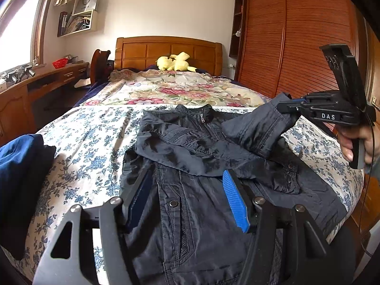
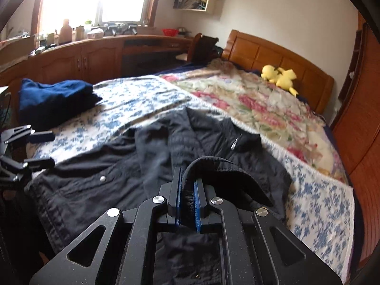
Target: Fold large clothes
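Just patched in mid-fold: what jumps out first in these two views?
The dark jacket spread front-up across the blue-flowered sheet dominates both views. The right hand-held gripper is shut on the jacket's sleeve cuff, holding it above the jacket's body, while the left hand-held gripper stands open over the lower front. Further back, a yellow plush toy lies against the wooden headboard, and folded blue clothes sit at the bed's edge.

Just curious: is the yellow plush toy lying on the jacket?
No, the plush toy sits by the headboard, far from the jacket.
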